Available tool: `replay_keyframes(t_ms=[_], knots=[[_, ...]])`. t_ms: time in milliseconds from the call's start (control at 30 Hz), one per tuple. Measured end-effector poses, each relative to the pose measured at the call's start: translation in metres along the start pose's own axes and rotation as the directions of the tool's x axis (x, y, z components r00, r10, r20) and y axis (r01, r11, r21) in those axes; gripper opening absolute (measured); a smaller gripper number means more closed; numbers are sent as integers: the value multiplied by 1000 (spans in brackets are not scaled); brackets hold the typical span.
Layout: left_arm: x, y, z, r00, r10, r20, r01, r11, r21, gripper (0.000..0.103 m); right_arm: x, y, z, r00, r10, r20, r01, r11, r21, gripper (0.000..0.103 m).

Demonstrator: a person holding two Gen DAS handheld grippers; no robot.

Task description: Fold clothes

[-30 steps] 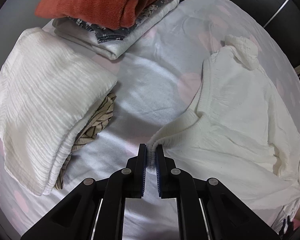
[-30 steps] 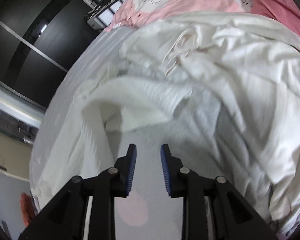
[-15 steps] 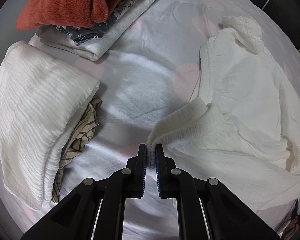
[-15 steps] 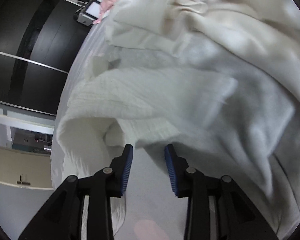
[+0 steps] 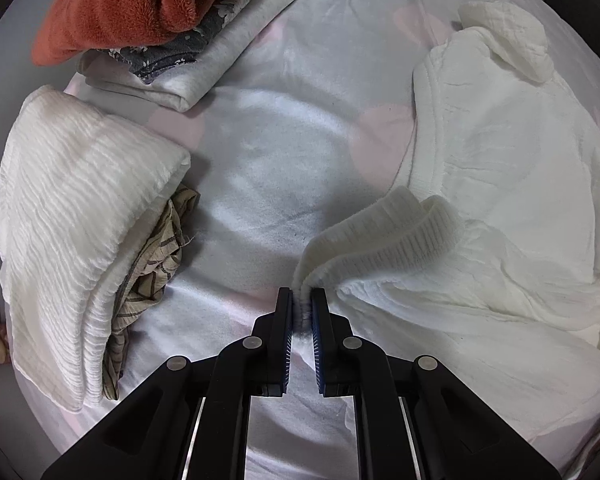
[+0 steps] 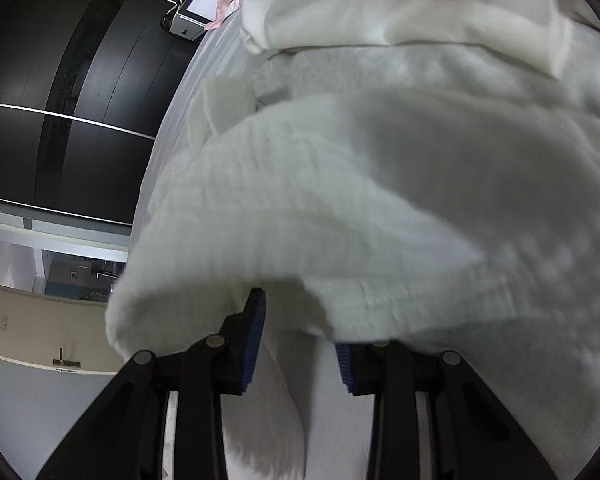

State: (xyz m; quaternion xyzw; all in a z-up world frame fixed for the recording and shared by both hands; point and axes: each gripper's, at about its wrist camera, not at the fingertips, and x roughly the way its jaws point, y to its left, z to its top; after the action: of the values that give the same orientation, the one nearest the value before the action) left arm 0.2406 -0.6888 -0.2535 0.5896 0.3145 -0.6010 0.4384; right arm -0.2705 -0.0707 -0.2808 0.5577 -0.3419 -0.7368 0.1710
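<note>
A white knit sweater (image 5: pixel 500 168) lies spread on the bed at the right of the left wrist view. My left gripper (image 5: pixel 301 300) is shut on its ribbed hem (image 5: pixel 384 232), which rises in a doubled fold just beyond the fingertips. In the right wrist view the same white sweater (image 6: pixel 380 200) fills most of the picture, its thick folded edge draped over my right gripper (image 6: pixel 300 320). That gripper is open; the left finger (image 6: pixel 254 320) shows, and the right fingertip is partly hidden under the cloth.
Folded clothes sit at the left: a white crinkled garment (image 5: pixel 80 208) over a beige striped one (image 5: pixel 156 264), and a rust-red fleece (image 5: pixel 132 4) on grey floral and white pieces. The pale bedsheet (image 5: pixel 268 168) lies between. Dark wardrobe doors (image 6: pixel 80 100) stand beyond the bed edge.
My left gripper kept its hold and the ribbed hem has bunched up higher. My right gripper moved forward and slid under the sweater's folded edge, staying open.
</note>
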Motion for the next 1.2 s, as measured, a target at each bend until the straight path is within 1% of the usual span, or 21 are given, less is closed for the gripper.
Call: replay_keyframes(t_ms=[67, 100, 133, 233, 367, 500, 533, 567, 667, 733, 800, 900, 967, 1067, 1200], knots=[[-1, 0, -1, 1000, 7, 0, -7, 1000, -6, 10, 1, 4, 0, 999, -42, 6, 43, 999, -23, 18], [-2, 0, -2, 1000, 11, 1, -11, 1000, -6, 10, 0, 5, -1, 998, -56, 9, 57, 998, -32, 10], [-3, -1, -3, 1000, 14, 3, -14, 1000, -6, 10, -2, 5, -1, 998, -60, 10, 60, 997, -37, 7], [-8, 1, -5, 1000, 16, 14, -16, 1000, -9, 10, -15, 3, -3, 999, -44, 12, 44, 999, -19, 5], [-20, 12, -9, 999, -6, 42, 7, 1000, -24, 10, -49, 2, -6, 999, -26, 31, 26, 1000, -8, 5], [-35, 31, -8, 997, -52, 62, 55, 997, -49, 10, -95, -4, 2, 999, 19, 41, -21, 999, 45, 5], [-38, 36, -8, 996, -67, 63, 70, 996, -59, 10, -106, -6, 6, 999, 25, 34, -27, 998, 57, 5], [-42, 41, -8, 994, -83, 67, 88, 994, -65, 10, -118, -8, 12, 999, 13, 31, -15, 998, 59, 5], [-56, 41, -5, 990, -103, 93, 108, 993, -51, 10, -157, -9, 32, 996, -72, 45, 72, 997, 11, 5], [-67, 36, -3, 987, -120, 109, 125, 991, -40, 10, -187, -6, 37, 987, -141, 75, 144, 989, -25, 5], [-75, 42, -2, 982, -145, 123, 149, 988, -27, 10, -210, -6, 45, 980, -182, 78, 187, 981, -55, 5], [-82, 39, -3, 979, -155, 129, 159, 987, -16, 10, -223, -14, 57, 967, -251, 47, 254, 963, -91, 5], [-82, 41, -7, 982, -151, 110, 153, 988, -13, 10, -224, -24, 55, 953, -302, 19, 302, 948, -94, 5], [-75, 45, -13, 987, -139, 79, 140, 990, -6, 10, -225, -39, 52, 926, -376, -23, 372, 922, -103, 5], [-55, 54, -27, 995, -95, 19, 94, 995, 24, 10, -220, -55, 40, 884, -463, -59, 453, 881, -135, 5]])
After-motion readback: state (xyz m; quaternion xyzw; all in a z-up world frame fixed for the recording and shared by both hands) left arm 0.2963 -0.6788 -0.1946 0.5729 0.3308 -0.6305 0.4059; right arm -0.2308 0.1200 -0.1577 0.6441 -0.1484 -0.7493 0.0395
